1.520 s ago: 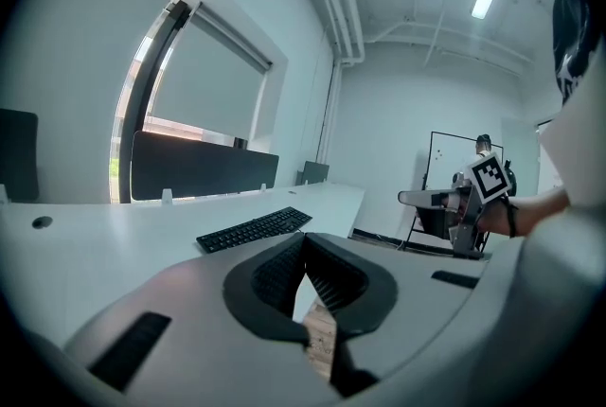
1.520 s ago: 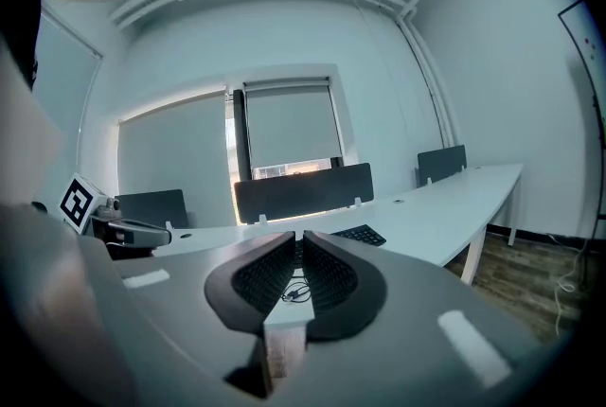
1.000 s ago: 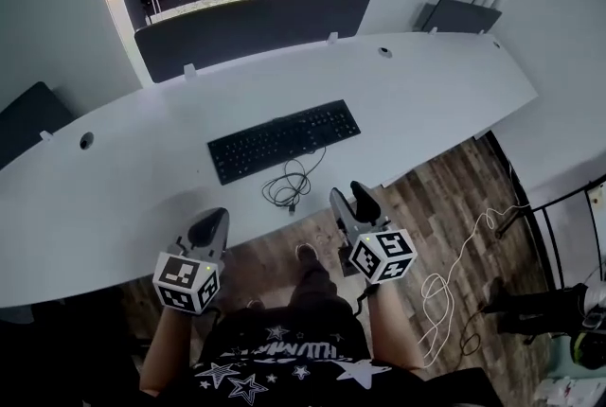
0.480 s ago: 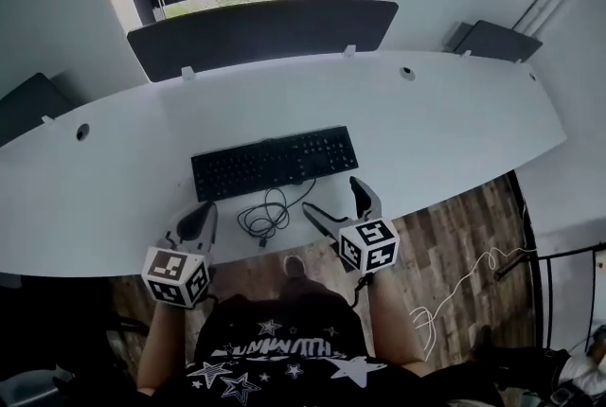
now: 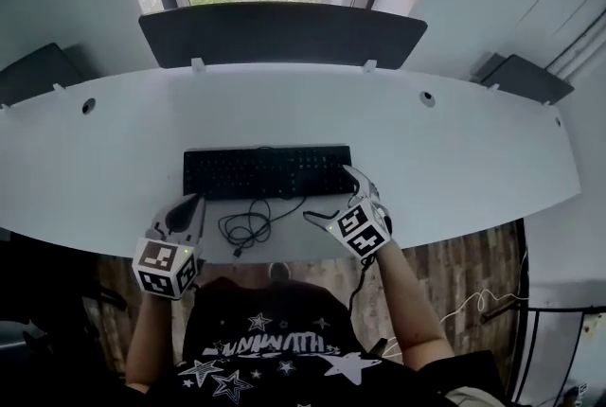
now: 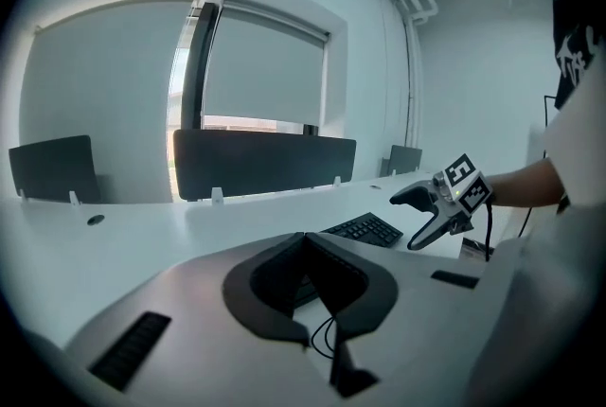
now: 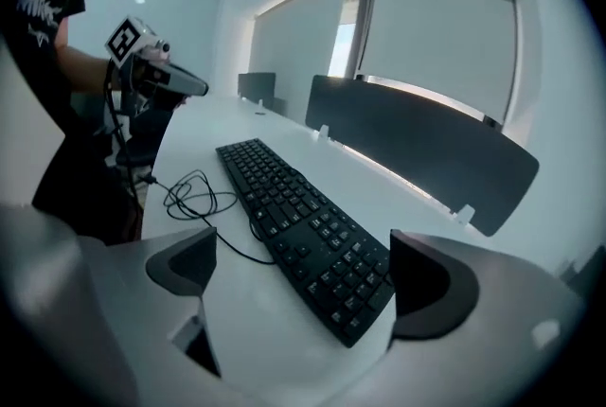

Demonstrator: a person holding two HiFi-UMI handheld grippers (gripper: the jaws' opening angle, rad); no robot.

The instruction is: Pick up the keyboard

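Biggest change first: compared with a second before, the whole white surface [image 5: 454, 150] sat squarer under the head camera. Both hands had come in from over the floor to its near edge. So the reach-in was basically done, and I'd say the actual grab hadn't started yet.

The black keyboard [image 5: 265, 171] lay flat on the surface in about the middle, long side along the near edge, and hadn't been lifted.

The right tool [image 5: 329, 194] had moved the most. A second back it was nearly closed and off the edge. Now it was at the keyboard's right end with its jaws spread wide and still opening. From its own camera, that end of the keyboard [image 7: 303, 225] showed in the gap between the two pads, but neither pad was pressing on it. Released, holding nothing.

The left tool [image 5: 192, 202] had slid up to the near edge, a bit short of the keyboard's left end. It was clenched tight on nothing, with the pads meeting in its own view [image 6: 308, 273]. It'd need to open before it could help.

The keyboard's cable [image 5: 248, 227] sat in a loose coil between the two tools, untouched.
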